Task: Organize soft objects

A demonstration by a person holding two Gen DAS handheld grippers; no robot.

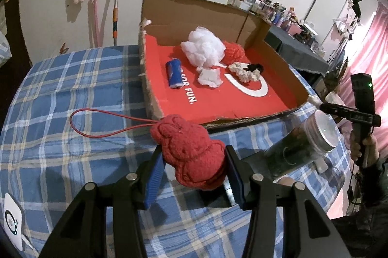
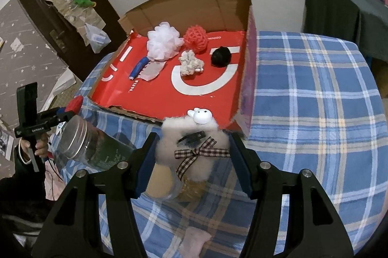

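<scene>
My left gripper [image 1: 194, 153] is shut on a red knitted plush [image 1: 191, 151] with a thin red cord loop [image 1: 97, 122], above the blue plaid tablecloth [image 1: 72, 93]. In the right wrist view my right gripper [image 2: 192, 144] is shut on a fluffy white hair clip [image 2: 194, 151] that has a plaid bow and a small white bunny [image 2: 201, 115]. Ahead of both lies an open cardboard box [image 1: 254, 110] [image 2: 169, 110] with a red floor. It holds a white bath pouf [image 1: 203, 47], a red mesh pouf [image 1: 234, 53], a blue roll [image 1: 174, 74], a white cloth, a cream scrunchie [image 1: 242, 71] and a black item [image 2: 220, 56].
A clear jar with a silver lid [image 1: 303, 149] [image 2: 84, 146] lies on its side between the grippers. Under the right gripper sit a clear container with a beige pad [image 2: 161, 183] and a pink cloth [image 2: 194, 238]. Pink plush toys hang on the wall, and a cluttered dark table [image 1: 295, 49] stands behind.
</scene>
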